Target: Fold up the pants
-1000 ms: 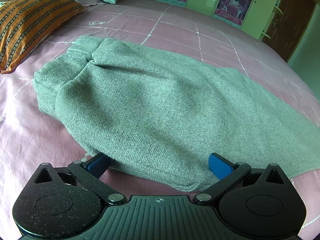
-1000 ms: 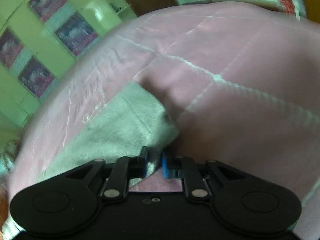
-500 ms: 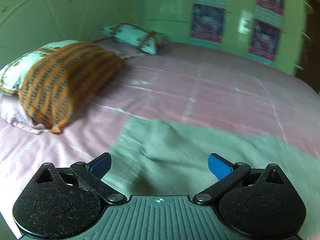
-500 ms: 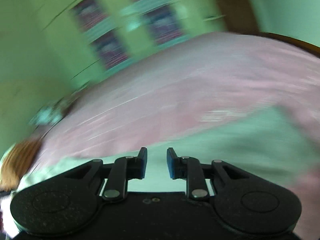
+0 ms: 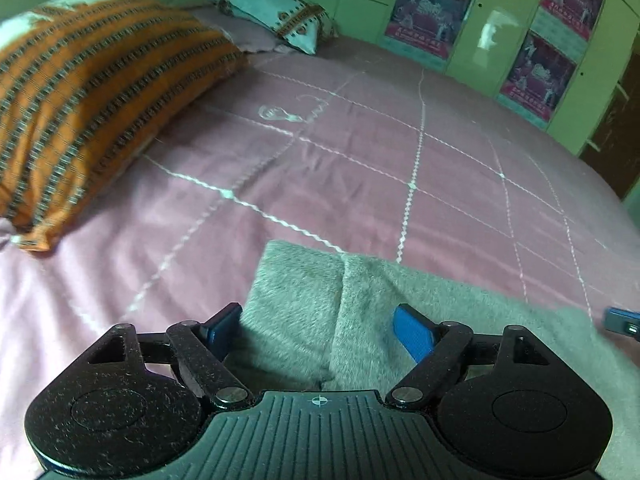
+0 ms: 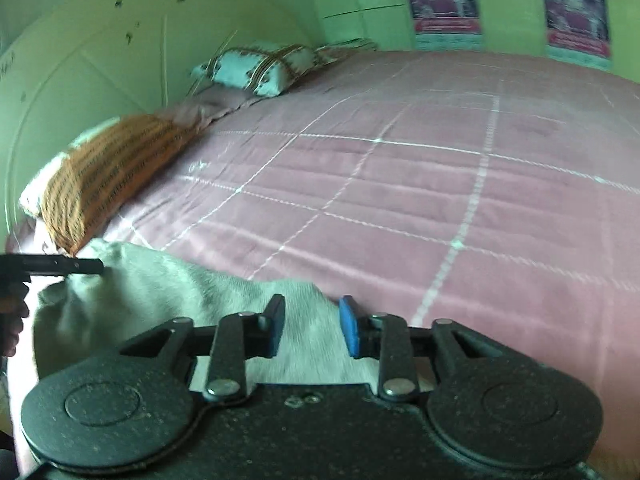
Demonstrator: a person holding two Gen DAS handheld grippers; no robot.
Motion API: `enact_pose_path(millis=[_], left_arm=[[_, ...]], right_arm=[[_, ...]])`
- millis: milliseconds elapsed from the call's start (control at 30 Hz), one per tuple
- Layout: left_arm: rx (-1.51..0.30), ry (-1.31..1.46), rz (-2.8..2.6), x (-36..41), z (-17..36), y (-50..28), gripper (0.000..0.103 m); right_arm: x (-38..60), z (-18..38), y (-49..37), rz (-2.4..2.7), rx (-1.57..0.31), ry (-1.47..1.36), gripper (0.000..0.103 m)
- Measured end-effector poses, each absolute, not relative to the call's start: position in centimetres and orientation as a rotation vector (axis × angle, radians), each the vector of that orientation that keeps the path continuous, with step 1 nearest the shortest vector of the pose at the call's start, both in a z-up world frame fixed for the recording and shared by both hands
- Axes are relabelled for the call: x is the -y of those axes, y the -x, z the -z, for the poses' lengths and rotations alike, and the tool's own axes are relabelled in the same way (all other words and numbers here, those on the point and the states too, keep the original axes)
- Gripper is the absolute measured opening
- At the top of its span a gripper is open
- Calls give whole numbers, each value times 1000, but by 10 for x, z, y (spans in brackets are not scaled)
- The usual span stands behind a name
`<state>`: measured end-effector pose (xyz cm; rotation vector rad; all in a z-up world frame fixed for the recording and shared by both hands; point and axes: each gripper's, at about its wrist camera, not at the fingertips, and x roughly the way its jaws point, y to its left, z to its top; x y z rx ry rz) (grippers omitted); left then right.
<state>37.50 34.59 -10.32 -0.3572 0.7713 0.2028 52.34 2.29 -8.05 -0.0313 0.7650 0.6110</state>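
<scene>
The grey-green fleece pants [image 5: 360, 312] lie on the pink bed, their far edge just ahead of both grippers. My left gripper [image 5: 318, 334] is open wide and sits low over the near left end of the pants, where two layers meet in a fold. My right gripper [image 6: 312, 326] is partly open over the right end of the pants [image 6: 168, 296], with fabric showing between its jaws but not pinched. The right gripper's tip [image 5: 622, 320] shows at the right edge of the left wrist view. The left gripper's finger [image 6: 60, 266] shows at the left edge of the right wrist view.
The pink quilted bedspread [image 5: 360, 168] stretches ahead. An orange striped pillow [image 5: 80, 92] lies at the left, a pale patterned pillow [image 5: 272, 8] behind it. Green cabinets with posters [image 5: 432, 12] line the far side.
The right gripper has let go of the pants end it held, and opened. Both grippers have swung to face across the bed and dropped to the pants' near edge. The left stays open.
</scene>
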Motion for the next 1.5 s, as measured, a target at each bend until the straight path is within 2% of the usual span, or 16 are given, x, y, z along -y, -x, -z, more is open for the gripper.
enact_pose_path(millis=[33, 100, 167, 200, 333, 467, 567, 633, 700, 867, 1033, 1100, 1133, 1200, 1300, 1500], left_arm=[[-773, 363, -195, -347, 107, -378, 82], [-768, 392, -181, -351, 111, -381, 80], [-774, 403, -156, -352, 113, -382, 60], [-770, 407, -136, -352, 114, -383, 53], [-687, 384, -164, -352, 100, -378, 39], [-731, 380, -192, -354, 119, -382, 40], [-716, 410, -201, -357, 117, -375, 51], [-706, 364, -263, -356, 103, -362, 71], [-656, 315, -280, -347, 87, -343, 71], [-615, 239, -156, -287, 67, -315, 71], [-762, 92, -27, -229, 108, -321, 71], [-751, 50, -15, -232, 124, -315, 72], [-751, 85, -11, -238, 123, -313, 71], [-786, 96, -38, -242, 105, -313, 71], [-708, 91, 8, -232, 80, -300, 72], [-825, 51, 42, -207, 108, -292, 72]], right_arm=[[-28, 87, -530, -621, -772, 48, 40], [-32, 95, -540, -647, -805, 86, 43], [-40, 106, -547, -713, -878, 108, 4], [-44, 109, -548, -737, -904, 127, 4], [-48, 91, -539, -729, -818, 154, 0], [-60, 110, -547, -670, -866, 196, 0], [-58, 118, -544, -609, -871, 141, 7], [-45, 96, -527, -556, -807, 88, 11], [-12, 68, -494, -552, -690, 13, 12], [95, 46, -417, -410, -606, -29, 12], [163, 65, -371, -304, -684, -3, 10], [187, 89, -374, -176, -800, 23, 7], [207, 96, -375, -144, -825, -18, 0], [237, 84, -365, -95, -829, -147, 0], [230, 53, -330, -217, -712, -157, 10], [124, 71, -304, -557, -752, -154, 9]])
